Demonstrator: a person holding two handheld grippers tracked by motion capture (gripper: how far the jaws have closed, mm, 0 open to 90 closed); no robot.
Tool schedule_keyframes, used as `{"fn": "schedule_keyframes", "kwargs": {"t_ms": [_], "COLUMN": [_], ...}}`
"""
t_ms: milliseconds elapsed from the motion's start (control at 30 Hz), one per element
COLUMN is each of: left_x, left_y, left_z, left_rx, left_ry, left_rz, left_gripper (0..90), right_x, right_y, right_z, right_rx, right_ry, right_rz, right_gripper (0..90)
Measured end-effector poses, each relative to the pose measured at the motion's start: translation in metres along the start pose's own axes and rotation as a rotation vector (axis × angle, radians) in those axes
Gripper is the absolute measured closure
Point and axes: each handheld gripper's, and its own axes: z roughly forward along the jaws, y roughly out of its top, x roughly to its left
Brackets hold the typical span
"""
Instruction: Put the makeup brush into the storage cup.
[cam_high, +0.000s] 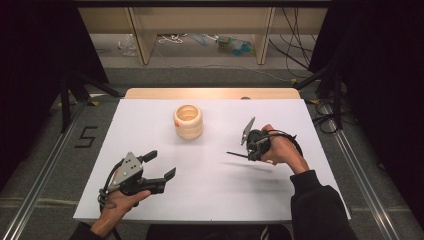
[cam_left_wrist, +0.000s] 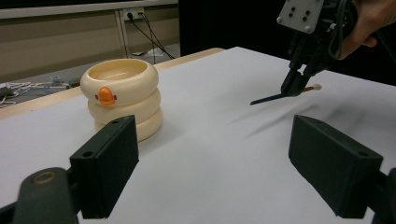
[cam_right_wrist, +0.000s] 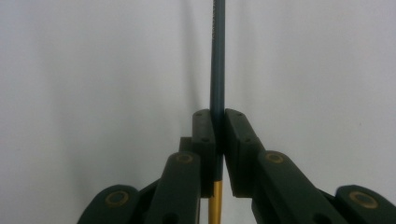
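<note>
a dark pencil is clamped in the right tool, lifted just clear of the counter; the left tool is held apart, empty. delivery to the cream ringed holder ahead seems left.

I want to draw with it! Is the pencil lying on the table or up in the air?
In the air. The right hand-held gripper holds the pencil above the white table.
</note>
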Motion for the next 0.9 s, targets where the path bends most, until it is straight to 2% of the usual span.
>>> {"fn": "schedule_keyframes", "kwargs": {"t_ms": [133, 167, 300, 400, 433, 467, 500, 567, 633, 667, 700, 900], "left_x": [-0.001, -0.001, -0.004, -0.007, -0.008, -0.009, -0.010, -0.011, -0.011, -0.012, -0.013, -0.025], "left_y": [-0.001, -0.001, -0.002, -0.002, -0.002, -0.002, -0.002, -0.002, -0.002, -0.001, -0.001, 0.001], "left_z": [0.001, 0.001, 0.006, 0.010, 0.012, 0.013, 0.015, 0.017, 0.019, 0.021, 0.022, 0.032], "left_rx": [0.006, 0.008, 0.034, 0.054, 0.065, 0.069, 0.075, 0.083, 0.089, 0.095, 0.096, 0.140], "left_ry": [-0.002, -0.003, -0.033, -0.055, -0.065, -0.070, -0.076, -0.084, -0.089, -0.099, -0.108, -0.143], "left_rz": [0.000, 0.001, -0.005, -0.003, -0.012, -0.010, -0.021, -0.013, -0.023, -0.041, -0.048, -0.002], "left_gripper": [15.7, 15.7, 15.8, 15.8, 15.8, 15.8, 15.8, 15.8, 15.8, 15.9, 15.9, 15.9], "right_x": [0.008, 0.009, 0.020, 0.031, 0.032, 0.038, 0.040, 0.047, 0.051, 0.057, 0.057, 0.070], "right_y": [0.004, 0.005, 0.010, 0.017, 0.018, 0.021, 0.023, 0.026, 0.030, 0.033, 0.033, 0.039], "right_z": [-0.008, -0.009, -0.017, -0.021, -0.021, -0.022, -0.022, -0.023, -0.024, -0.025, -0.025, -0.027], "right_rx": [-0.021, -0.023, -0.035, -0.049, -0.056, -0.049, -0.047, -0.044, -0.050, -0.054, -0.054, -0.059], "right_ry": [-0.017, -0.033, -0.044, -0.042, -0.042, -0.034, -0.037, -0.033, -0.033, -0.032, -0.032, -0.018], "right_rz": [-0.033, -0.055, -0.095, -0.124, -0.154, -0.144, -0.160, -0.169, -0.204, -0.217, -0.217, -0.255], "right_gripper": [83.7, 83.6, 83.6, 83.6, 83.6, 83.6, 83.6, 83.6, 83.6, 83.7, 83.7, 83.6]}}
